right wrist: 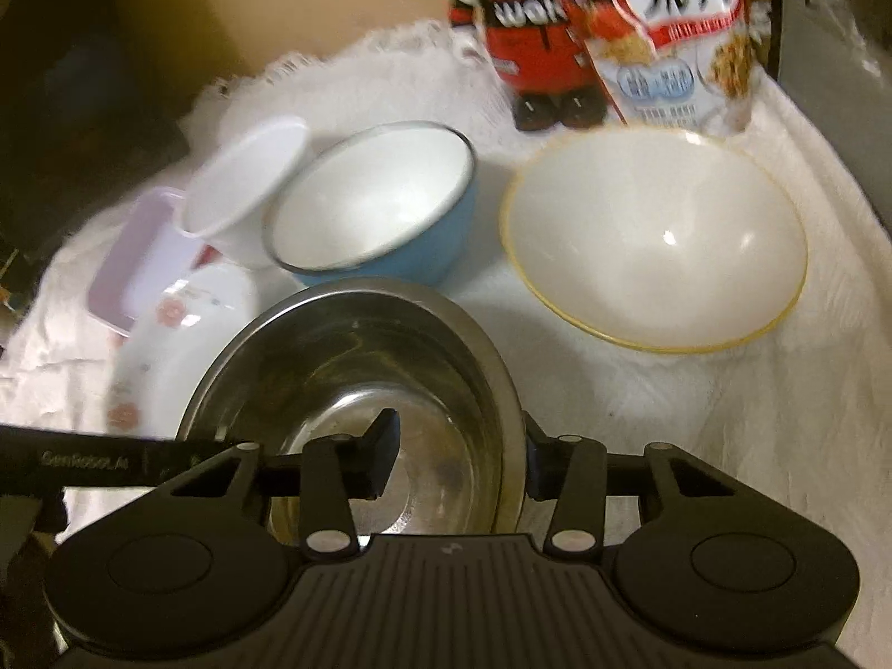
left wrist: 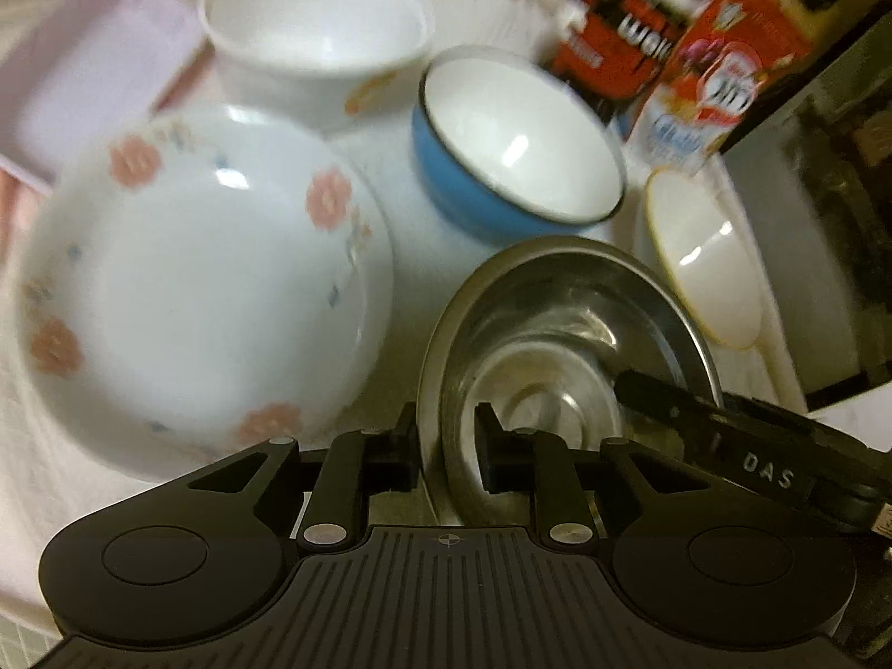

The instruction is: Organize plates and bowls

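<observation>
A steel bowl [left wrist: 557, 334] [right wrist: 357, 368] sits nearest, on a white cloth. My left gripper [left wrist: 446, 446] is shut on its left rim, one finger inside and one outside. My right gripper [right wrist: 460, 460] is shut on its right rim in the same way. A flowered white bowl [left wrist: 200, 290] [right wrist: 184, 345] stands to its left, a blue bowl [left wrist: 513, 150] [right wrist: 379, 206] behind it, a yellow-rimmed white bowl [left wrist: 708, 262] [right wrist: 652, 240] to its right, and a tall white bowl [left wrist: 318, 28] [right wrist: 245, 184] at the back.
A pale purple tray [left wrist: 83, 72] [right wrist: 139, 256] lies at the back left. A red figure [left wrist: 619, 33] [right wrist: 529, 33] and a cereal pack [left wrist: 719, 72] [right wrist: 680, 39] stand at the back. A dark appliance [left wrist: 825, 223] borders the right side of the cloth [right wrist: 725, 446].
</observation>
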The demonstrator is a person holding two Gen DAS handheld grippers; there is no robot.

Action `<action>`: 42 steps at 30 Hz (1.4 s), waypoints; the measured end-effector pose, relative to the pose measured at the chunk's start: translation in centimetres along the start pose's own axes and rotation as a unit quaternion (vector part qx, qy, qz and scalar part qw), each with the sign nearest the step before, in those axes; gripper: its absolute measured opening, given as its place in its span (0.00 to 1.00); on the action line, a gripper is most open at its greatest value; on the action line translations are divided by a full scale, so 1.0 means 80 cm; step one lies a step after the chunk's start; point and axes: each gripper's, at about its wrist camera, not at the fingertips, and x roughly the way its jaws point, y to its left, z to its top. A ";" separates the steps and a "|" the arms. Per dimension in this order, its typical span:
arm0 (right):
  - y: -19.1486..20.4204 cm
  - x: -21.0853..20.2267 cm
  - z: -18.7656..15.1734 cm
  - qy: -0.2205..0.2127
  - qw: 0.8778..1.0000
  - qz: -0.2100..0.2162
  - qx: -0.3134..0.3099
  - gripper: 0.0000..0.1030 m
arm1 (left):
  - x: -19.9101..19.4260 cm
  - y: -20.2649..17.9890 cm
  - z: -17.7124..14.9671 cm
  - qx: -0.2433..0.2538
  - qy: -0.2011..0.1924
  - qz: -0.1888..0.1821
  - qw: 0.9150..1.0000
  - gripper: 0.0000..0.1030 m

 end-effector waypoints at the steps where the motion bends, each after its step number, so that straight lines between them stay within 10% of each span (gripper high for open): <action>1: 0.009 -0.008 0.001 -0.008 1.000 0.002 -0.005 0.44 | -0.011 0.004 0.000 0.001 -0.011 -0.003 1.000 0.21; 17: 0.195 0.104 0.047 0.025 0.992 0.034 -0.115 0.44 | -0.068 0.163 0.041 -0.072 -0.089 0.096 0.989 0.22; 42: 0.189 0.120 0.051 0.023 0.995 0.046 -0.091 0.47 | -0.072 0.176 0.039 -0.038 -0.108 0.092 0.989 0.26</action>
